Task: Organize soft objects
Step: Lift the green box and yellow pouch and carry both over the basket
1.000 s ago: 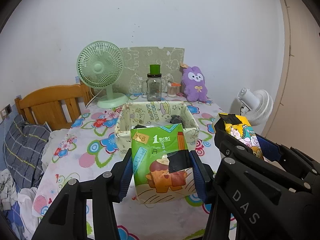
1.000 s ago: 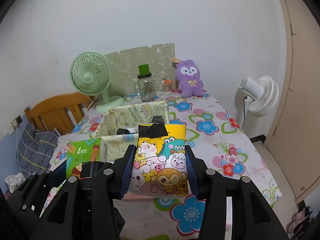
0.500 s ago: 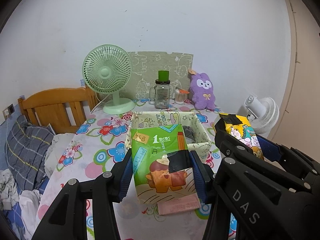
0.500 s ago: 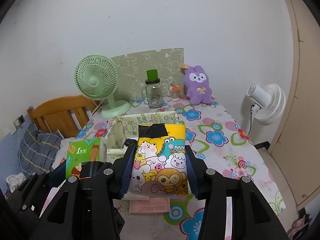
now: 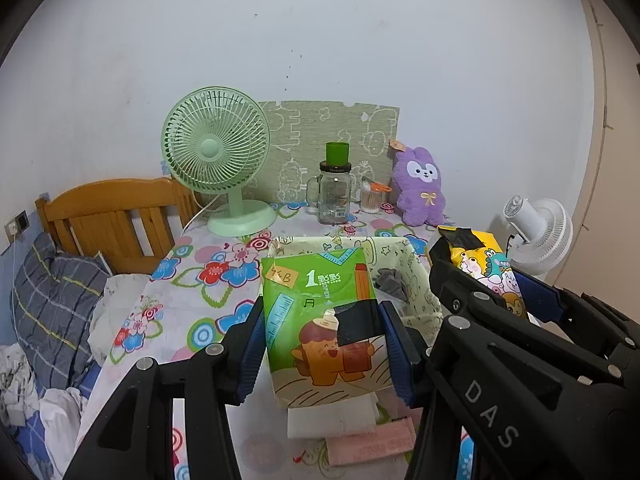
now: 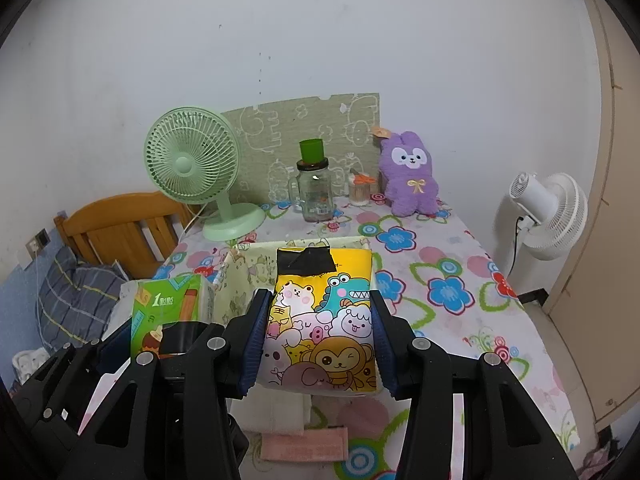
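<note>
My left gripper is shut on a green tissue pack with a cartoon figure, held above the table's near part. Close beside it on the right, my right gripper is shut on a yellow tissue pack printed with cartoon animals and a strip of black tape. Each pack shows in the other view too: the yellow pack and the green pack. Behind both packs stands a pale fabric storage box with a grey cloth inside. A white folded cloth and a pink one lie under the packs.
At the table's back stand a green desk fan, a glass jar with a green lid, a small cup and a purple plush rabbit. A wooden bed frame and bedding lie left; a white floor fan stands right.
Both grippers with their packs have drawn back from the storage box toward the table's near edge. The white and pink folded cloths have come into view below them.
</note>
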`<control>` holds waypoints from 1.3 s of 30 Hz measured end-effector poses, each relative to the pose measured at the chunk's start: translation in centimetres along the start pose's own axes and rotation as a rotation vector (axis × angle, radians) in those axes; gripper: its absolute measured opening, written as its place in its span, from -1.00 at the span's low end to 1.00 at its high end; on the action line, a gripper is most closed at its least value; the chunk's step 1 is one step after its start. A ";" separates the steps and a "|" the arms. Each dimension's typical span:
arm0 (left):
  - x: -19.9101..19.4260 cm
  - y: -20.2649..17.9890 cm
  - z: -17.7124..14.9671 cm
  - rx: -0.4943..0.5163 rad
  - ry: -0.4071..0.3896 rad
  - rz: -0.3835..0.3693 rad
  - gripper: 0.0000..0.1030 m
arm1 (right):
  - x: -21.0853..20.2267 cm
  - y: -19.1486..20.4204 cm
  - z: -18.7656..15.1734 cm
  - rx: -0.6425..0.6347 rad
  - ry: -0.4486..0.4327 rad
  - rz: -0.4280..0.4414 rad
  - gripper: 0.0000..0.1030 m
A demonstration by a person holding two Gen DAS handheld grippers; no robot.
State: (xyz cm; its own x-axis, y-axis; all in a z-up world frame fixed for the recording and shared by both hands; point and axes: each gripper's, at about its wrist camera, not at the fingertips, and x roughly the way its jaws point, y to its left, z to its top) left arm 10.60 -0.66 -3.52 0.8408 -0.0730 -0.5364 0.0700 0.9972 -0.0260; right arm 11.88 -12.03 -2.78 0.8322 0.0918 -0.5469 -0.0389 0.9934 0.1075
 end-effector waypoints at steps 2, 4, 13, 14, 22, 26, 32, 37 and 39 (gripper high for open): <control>0.5 0.0 0.2 0.002 0.000 0.003 0.07 | 0.6 -0.1 0.3 0.001 0.000 0.004 -0.01; 1.0 -0.1 0.4 0.005 0.001 0.005 0.07 | 1.4 -0.1 0.6 -0.005 0.003 0.006 -0.01; 4.1 -0.2 1.6 0.017 0.017 0.009 0.07 | 4.6 -0.5 1.9 -0.015 0.020 0.011 -0.01; 4.5 -0.2 1.7 0.018 0.019 0.010 0.07 | 5.0 -0.6 2.0 -0.014 0.023 0.013 -0.01; 7.6 -0.1 2.4 0.019 0.046 0.010 0.07 | 8.2 -0.9 2.6 -0.012 0.050 0.014 -0.01; 9.0 -0.1 2.5 0.013 0.058 0.007 0.07 | 9.5 -0.9 2.8 -0.016 0.065 0.008 -0.01; 11.3 0.2 2.6 -0.014 0.072 -0.007 0.07 | 11.7 -1.1 3.1 -0.018 0.075 0.013 -0.01; 13.0 0.4 2.4 -0.022 0.107 0.019 0.11 | 13.6 -1.3 3.0 -0.017 0.105 0.020 -0.01; 13.7 0.5 2.2 -0.016 0.137 0.026 0.15 | 14.5 -1.2 2.7 -0.013 0.130 0.032 -0.01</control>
State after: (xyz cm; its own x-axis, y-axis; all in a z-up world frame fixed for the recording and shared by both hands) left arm 23.38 -1.17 -9.04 0.7609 -0.0458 -0.6473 0.0398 0.9989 -0.0238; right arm 25.49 -12.13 -8.56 0.7518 0.1303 -0.6464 -0.0716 0.9906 0.1164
